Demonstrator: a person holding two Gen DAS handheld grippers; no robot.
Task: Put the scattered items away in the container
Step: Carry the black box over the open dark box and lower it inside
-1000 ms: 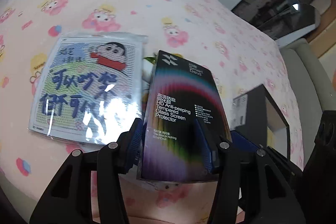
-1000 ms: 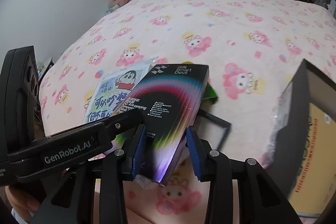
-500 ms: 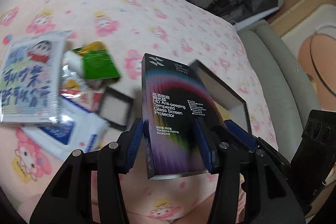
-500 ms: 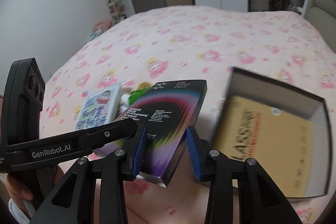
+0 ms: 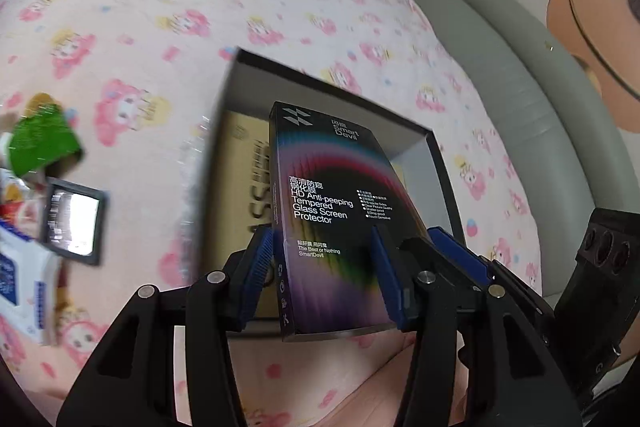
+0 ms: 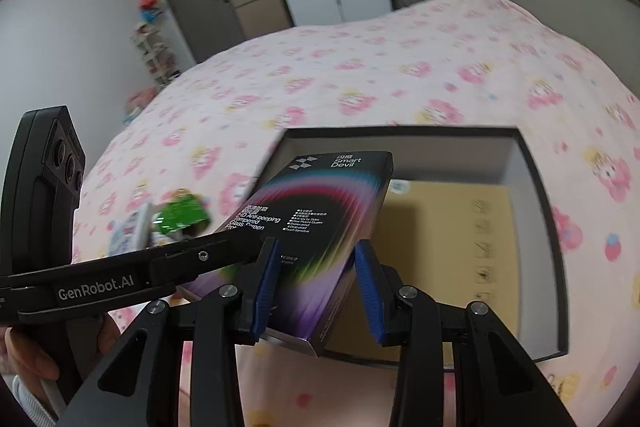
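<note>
I have the flat black screen-protector box with rainbow arcs (image 5: 336,223) clamped at its near end between the blue pads of my left gripper (image 5: 324,275), tilted and held in the air above the open dark-rimmed container box (image 5: 436,163), whose floor carries a tan cardboard sheet. In the right wrist view the same screen-protector box (image 6: 320,223) sits between the blue pads of my right gripper (image 6: 316,287); the jaws stand close along its sides, but I cannot tell whether they actually press on it. The container (image 6: 556,227) rests on the pink cartoon-print bedspread (image 6: 400,75). Left of it, still on the bedspread, lie a green packet (image 5: 40,143), a small dark-framed square item (image 5: 74,223) and a white-and-blue pack (image 5: 24,291), close together. A grey padded headboard (image 5: 520,75) borders the bed.
</note>
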